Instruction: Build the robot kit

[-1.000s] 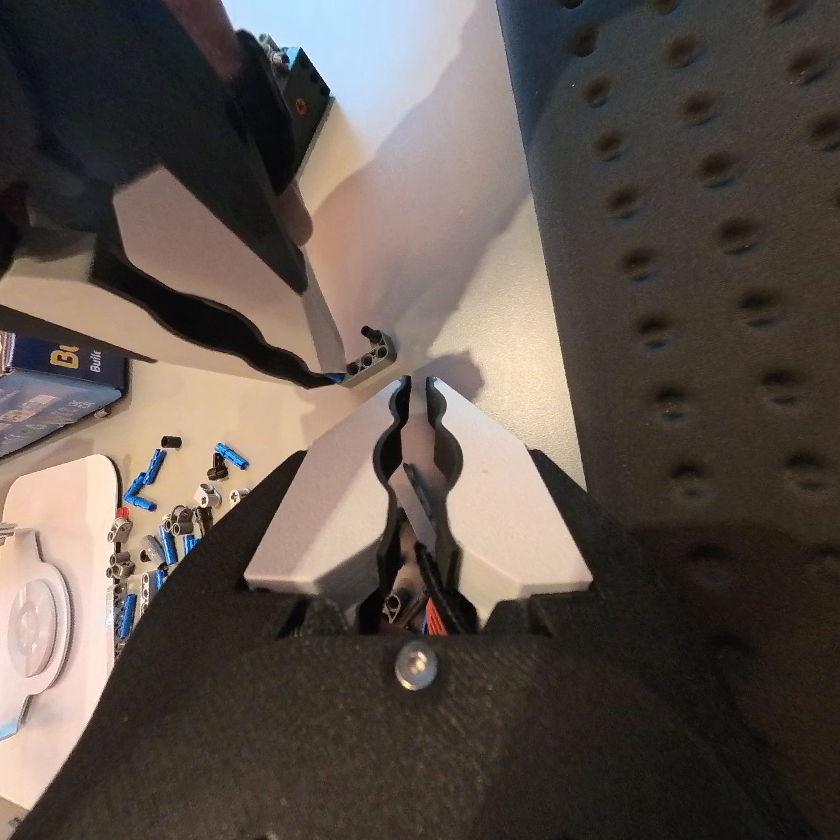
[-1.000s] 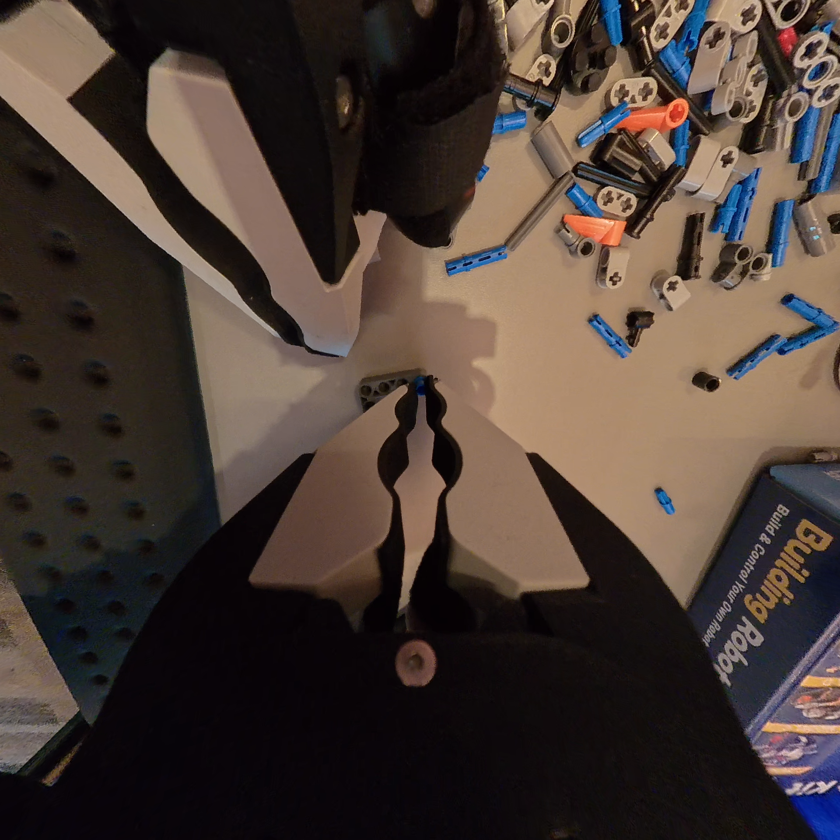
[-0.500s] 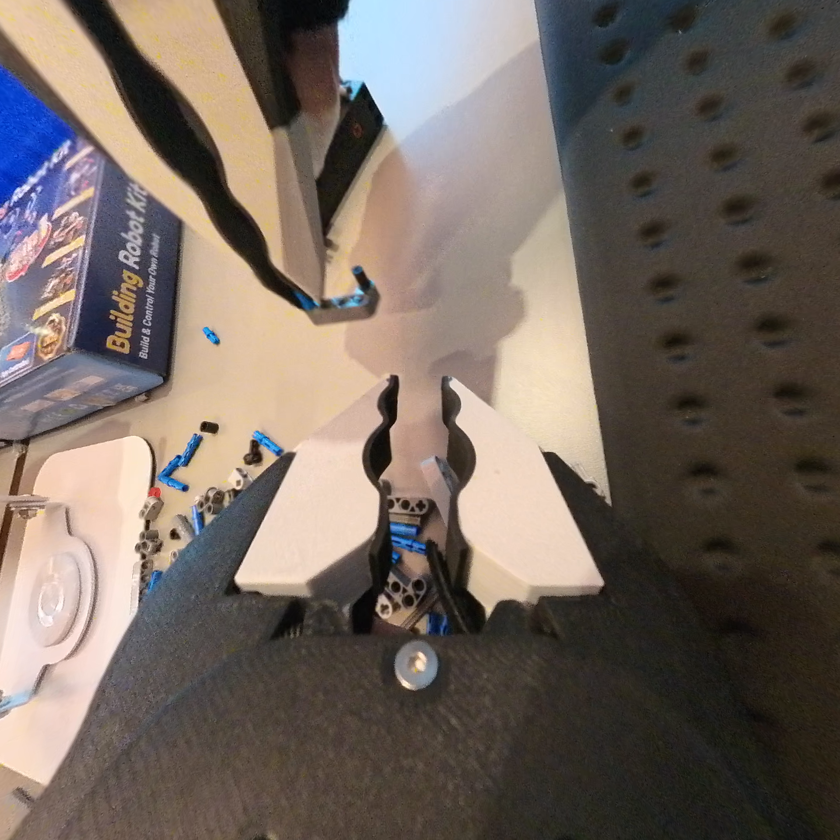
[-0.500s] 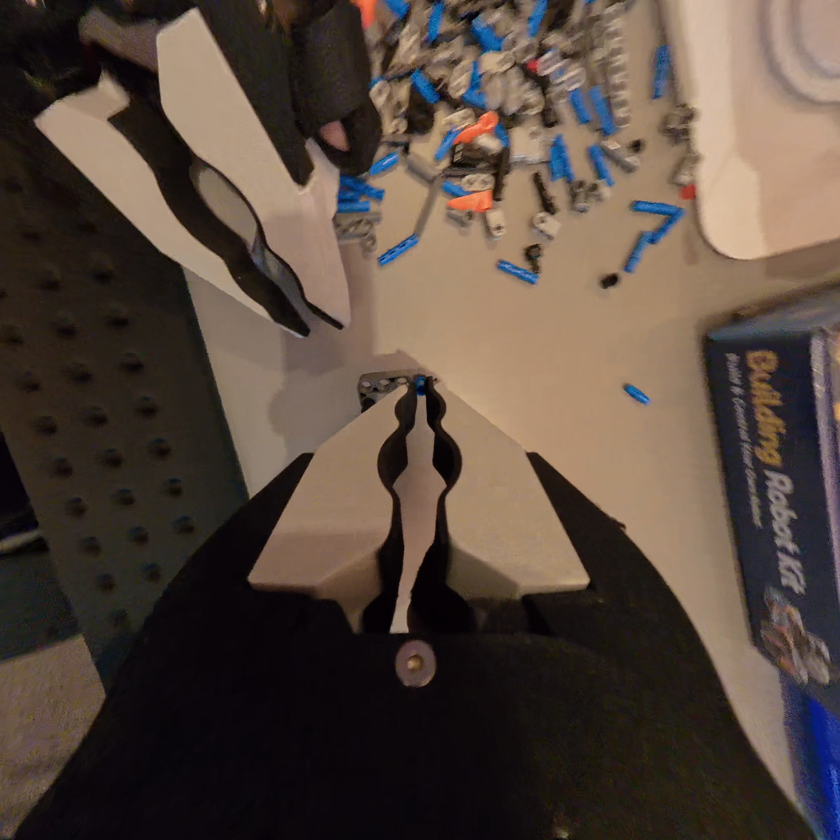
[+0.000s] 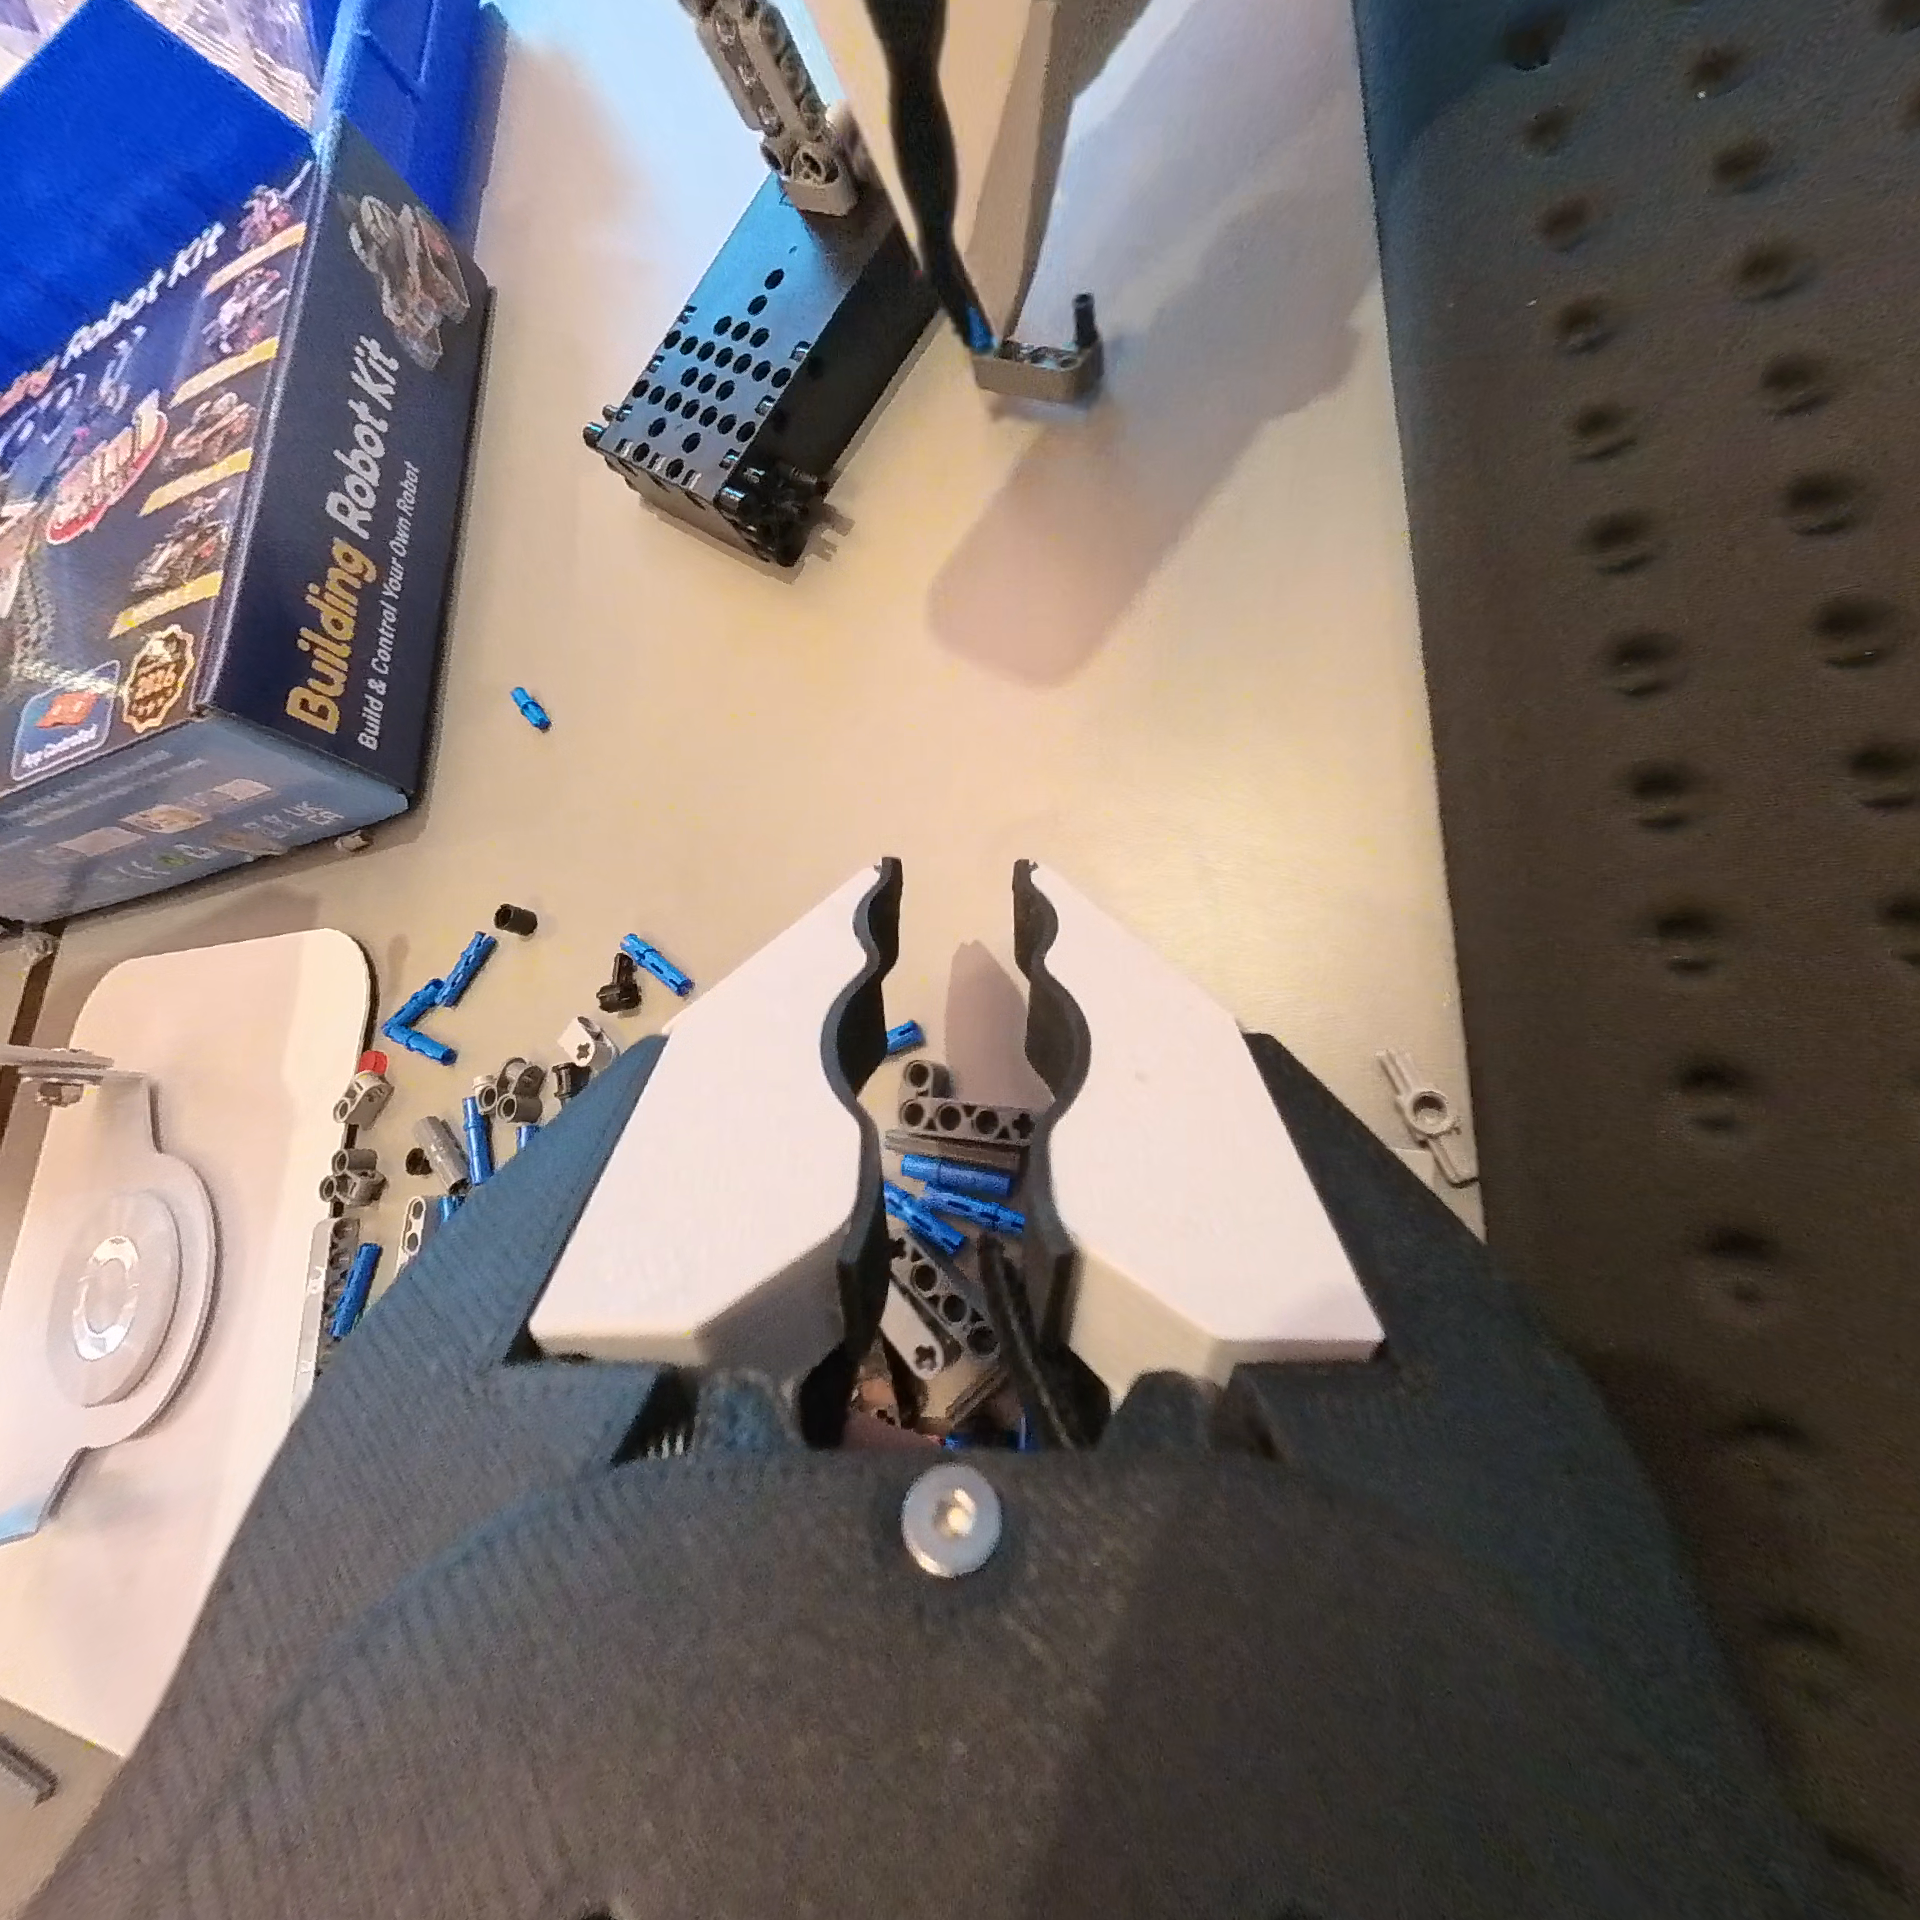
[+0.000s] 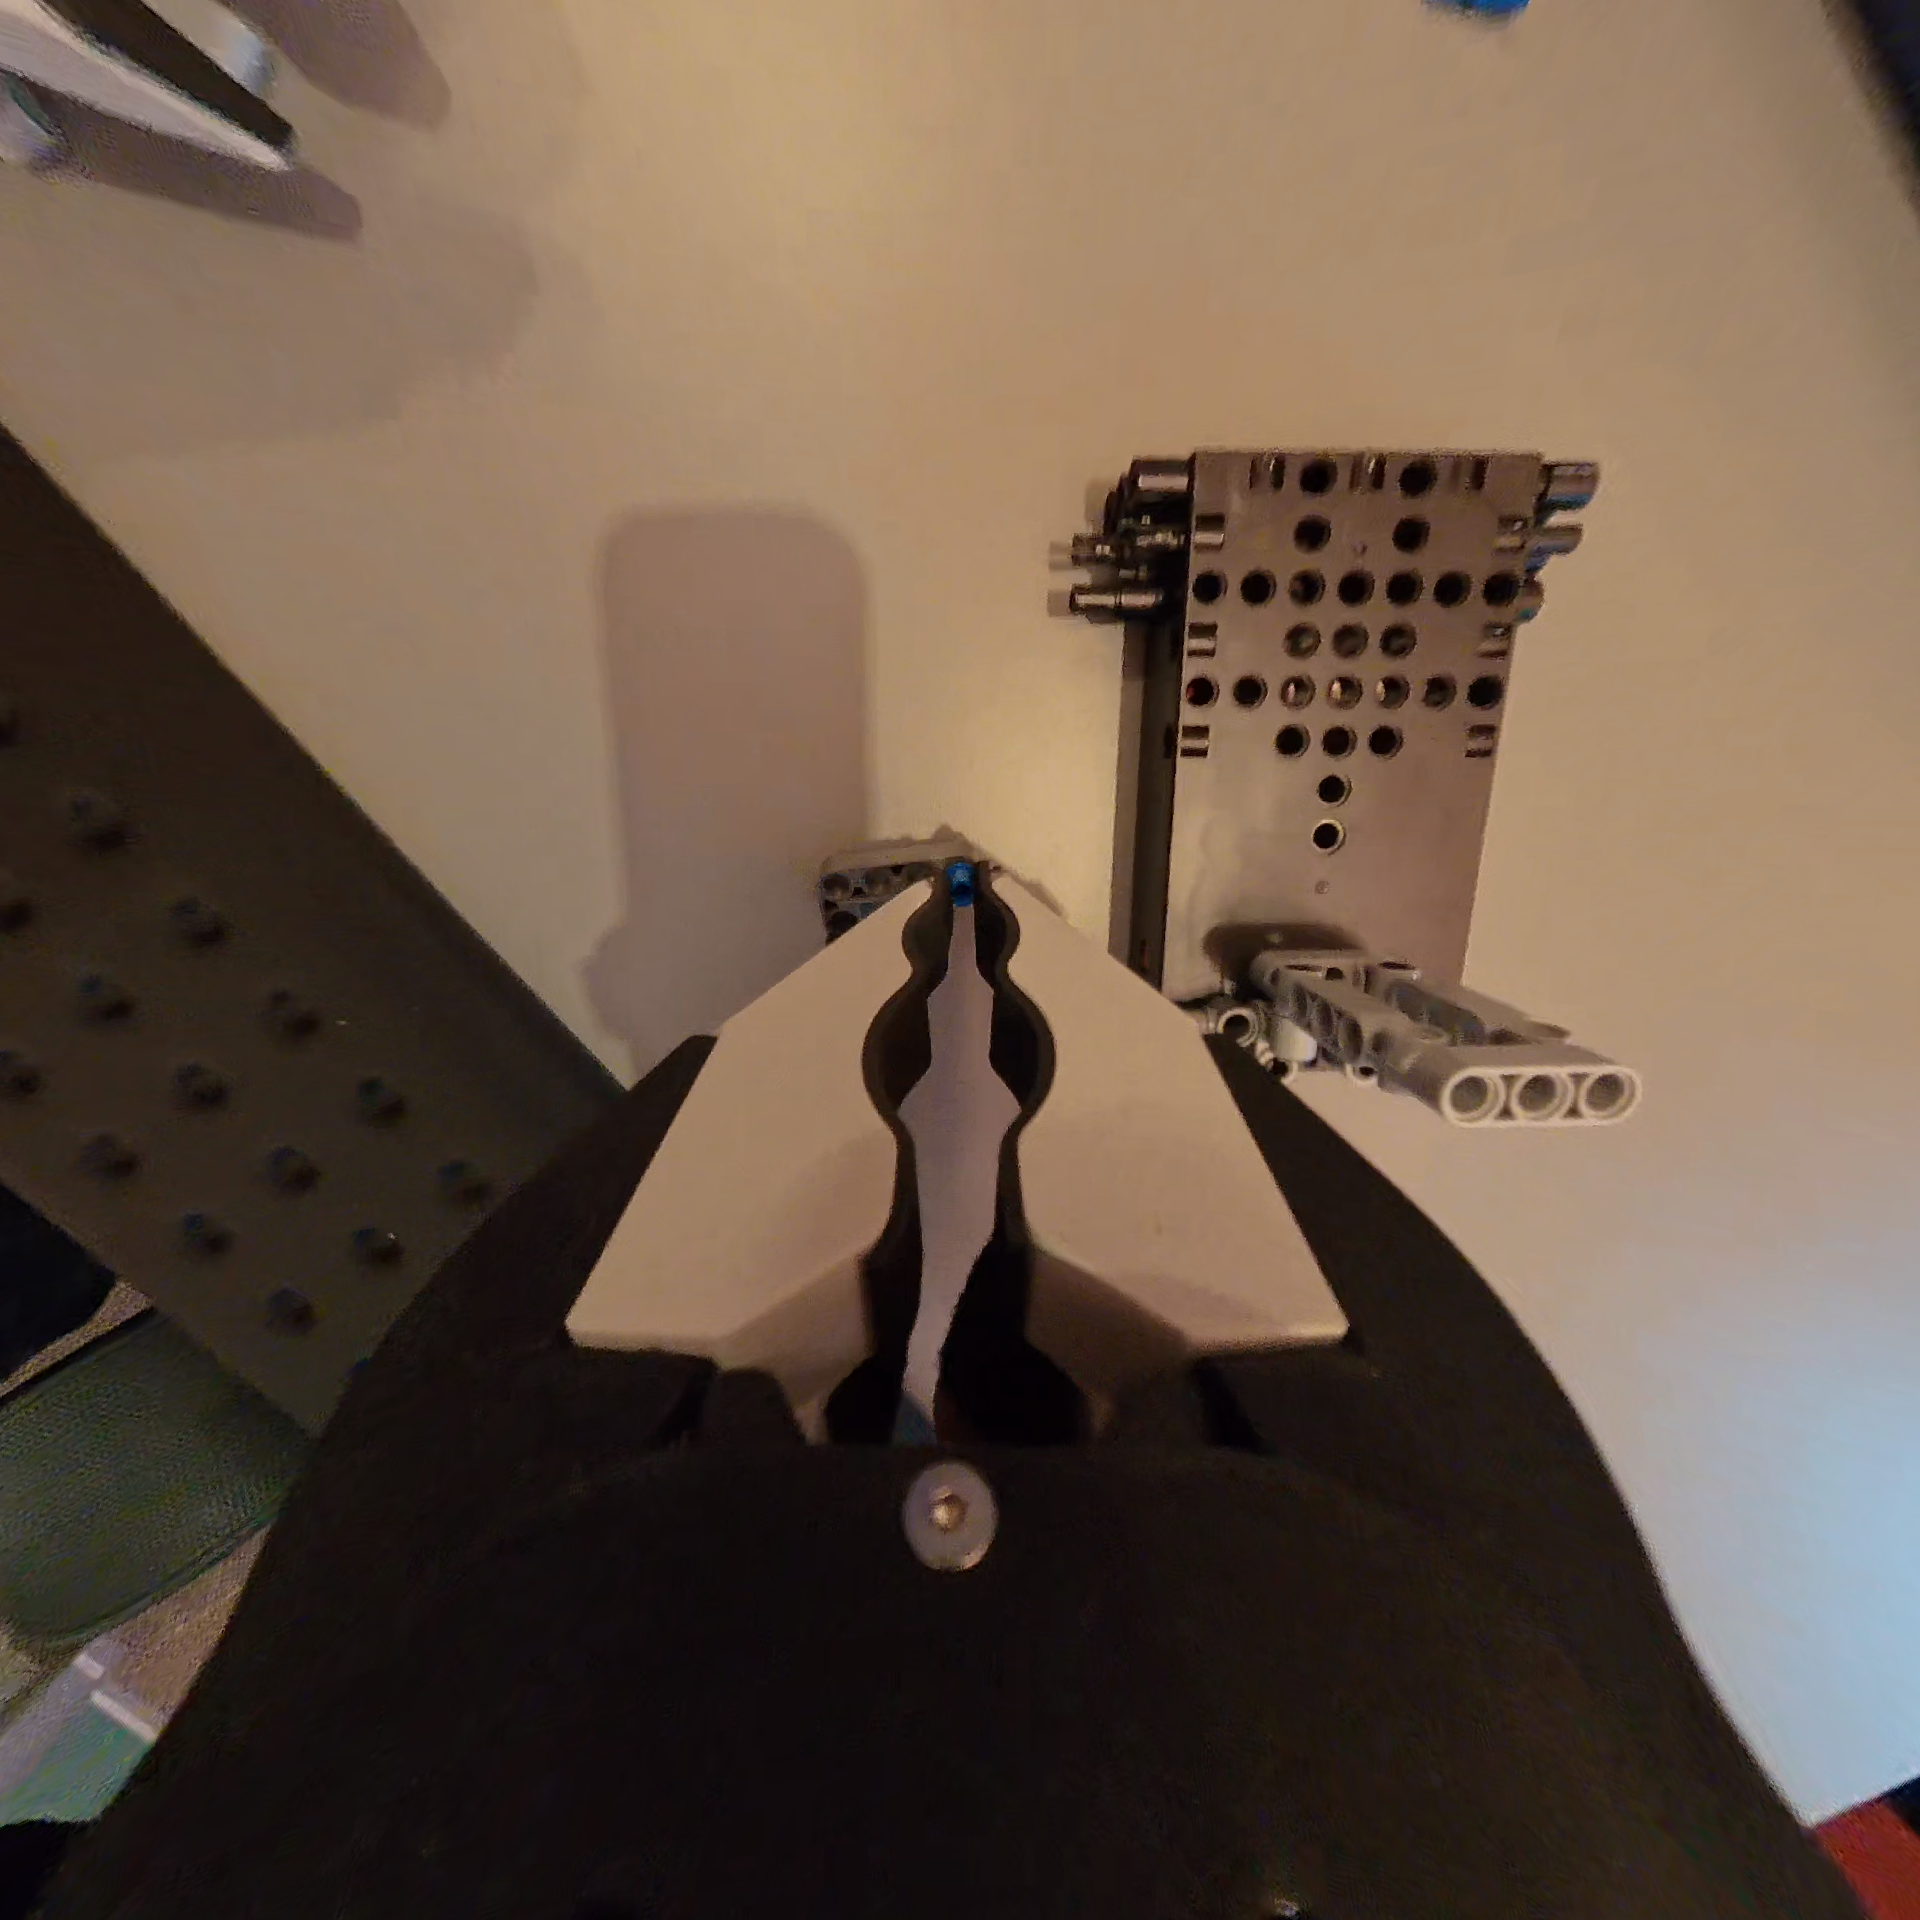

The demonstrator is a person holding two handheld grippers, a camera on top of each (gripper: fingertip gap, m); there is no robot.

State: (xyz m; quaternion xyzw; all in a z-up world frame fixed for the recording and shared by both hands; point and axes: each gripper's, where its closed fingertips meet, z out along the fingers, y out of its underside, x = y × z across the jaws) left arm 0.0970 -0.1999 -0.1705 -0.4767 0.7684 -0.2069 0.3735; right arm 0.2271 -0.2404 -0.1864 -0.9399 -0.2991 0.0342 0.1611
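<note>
My right gripper (image 6: 961, 902) is shut on a small blue pin (image 6: 960, 881) plugged into a short grey beam (image 6: 857, 896), held above the table beside a grey perforated block (image 6: 1320, 707). In the left wrist view the same beam (image 5: 1039, 369) hangs from the right gripper's fingers (image 5: 1013, 208), with a black pin (image 5: 1083, 312) at its far end, next to the block (image 5: 758, 405). My left gripper (image 5: 956, 871) is open and empty, above a pile of loose parts (image 5: 956, 1174) that shows between its fingers.
A blue product box (image 5: 239, 499) lies at the left. A white plate with a metal disc (image 5: 156, 1195) lies below it. Loose blue, grey and black parts (image 5: 468, 1101) are scattered nearby. A dark perforated foam mat (image 5: 1662, 727) borders the table. A light grey beam (image 6: 1455, 1039) sticks out of the block. Spacing between my two grippers at the tips: around 15 centimetres.
My right gripper has carried the pin and beam away from the left gripper to beside the perforated block. My left gripper has opened wider and drawn back over the parts pile.
</note>
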